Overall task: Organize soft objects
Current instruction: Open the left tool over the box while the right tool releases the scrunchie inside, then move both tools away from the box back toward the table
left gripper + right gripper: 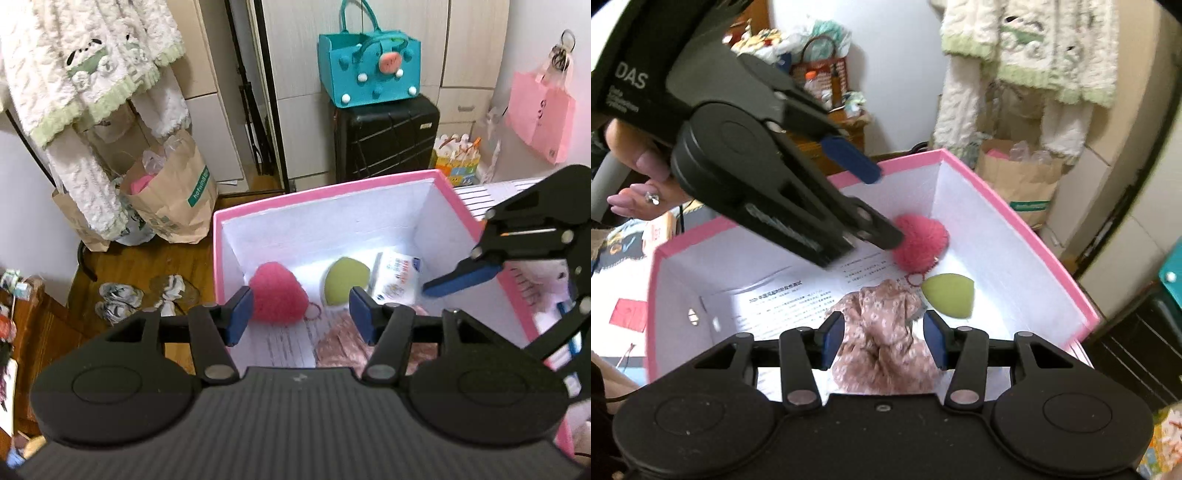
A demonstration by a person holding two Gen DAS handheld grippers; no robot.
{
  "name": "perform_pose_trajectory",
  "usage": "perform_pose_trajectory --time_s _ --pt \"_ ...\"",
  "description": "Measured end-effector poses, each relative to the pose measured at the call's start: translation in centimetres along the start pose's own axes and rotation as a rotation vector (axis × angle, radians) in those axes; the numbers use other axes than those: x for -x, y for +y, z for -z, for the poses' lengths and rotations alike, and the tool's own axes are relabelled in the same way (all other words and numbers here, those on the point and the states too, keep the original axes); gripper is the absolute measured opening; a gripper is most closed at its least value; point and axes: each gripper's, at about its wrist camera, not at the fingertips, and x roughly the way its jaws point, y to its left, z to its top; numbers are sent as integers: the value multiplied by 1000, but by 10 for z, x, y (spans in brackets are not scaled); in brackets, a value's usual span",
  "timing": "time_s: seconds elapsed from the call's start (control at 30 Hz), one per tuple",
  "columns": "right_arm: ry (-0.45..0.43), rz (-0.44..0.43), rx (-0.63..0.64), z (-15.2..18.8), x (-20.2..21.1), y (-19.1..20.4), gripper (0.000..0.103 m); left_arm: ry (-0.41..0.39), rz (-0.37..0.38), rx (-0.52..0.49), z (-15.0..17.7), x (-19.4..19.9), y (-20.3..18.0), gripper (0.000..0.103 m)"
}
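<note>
I see a pink-rimmed box (325,192) with white walls at frame centre, wooden floor (122,266) at left, a black suitcase (388,136) behind. My left hand-held gripper (301,314) and right hand-held gripper (884,341) both stand released above it. Only the right view shows the floral cloth (882,343) whole, low centre, beside the pink pompom (923,240) and green sponge (947,295).

pompom (919,240), sponge (947,295), scrunchie (882,343) in box (1015,236)
</note>
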Motion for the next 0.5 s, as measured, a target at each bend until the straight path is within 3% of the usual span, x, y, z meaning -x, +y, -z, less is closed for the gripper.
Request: perform_pose_trajectory --time_s 0.27,0.5 --pt "-83 45 -145 22 62 13 53 -2 57 -42 14 57 -13 58" --pt "-110 61 -185 39 109 36 53 -22 112 -61 30 110 -36 60"
